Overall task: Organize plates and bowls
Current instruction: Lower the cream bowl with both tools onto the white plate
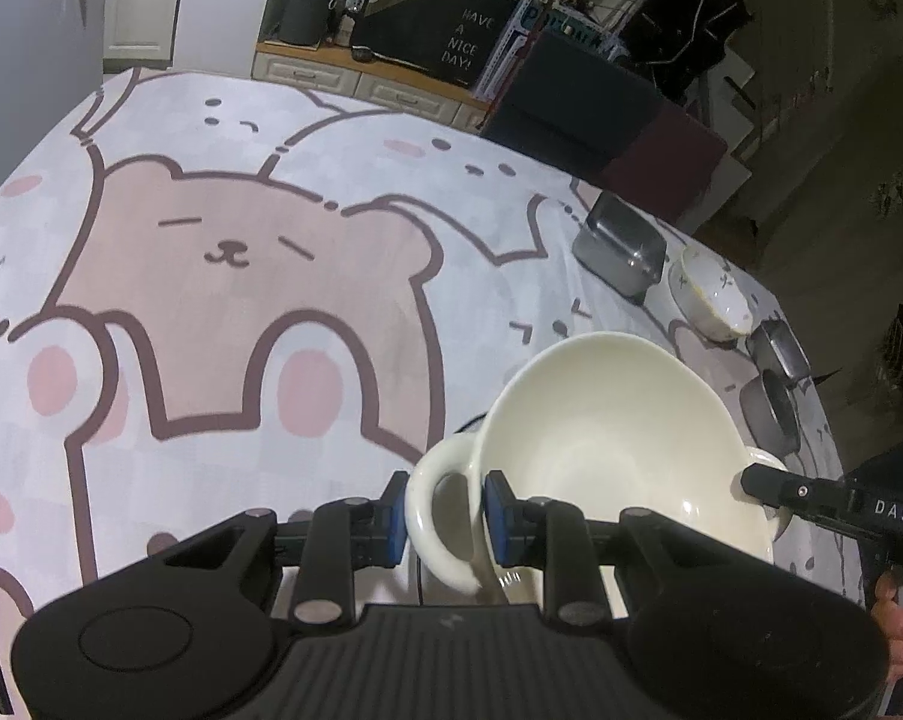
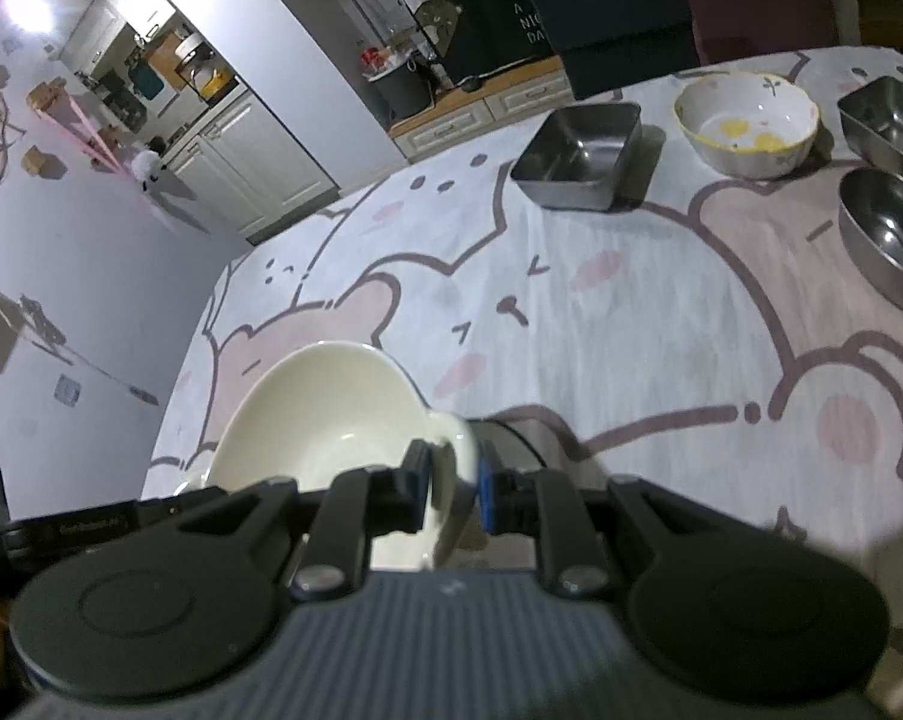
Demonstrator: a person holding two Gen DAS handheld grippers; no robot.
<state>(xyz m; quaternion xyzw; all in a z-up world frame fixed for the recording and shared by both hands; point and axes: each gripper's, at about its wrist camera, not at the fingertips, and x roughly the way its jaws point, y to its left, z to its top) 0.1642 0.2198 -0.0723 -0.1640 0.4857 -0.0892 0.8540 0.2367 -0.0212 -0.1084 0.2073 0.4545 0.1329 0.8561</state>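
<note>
Both grippers carry one cream bowl [image 1: 619, 450] above the bear-print counter [image 1: 241, 312]: the left gripper [image 1: 443, 519] has its jaws clamped on one loop handle [image 1: 433, 516], and the right gripper [image 2: 454, 489] has its jaws clamped on the opposite handle. Keeping the two hands level and moving together should stop the bowl tipping or twisting out of either grip. I judge it should travel toward the flowered bowl [image 2: 748, 120] and the steel containers [image 2: 580, 153] at the far edge, and be set down gently before either grip lets go.
</note>
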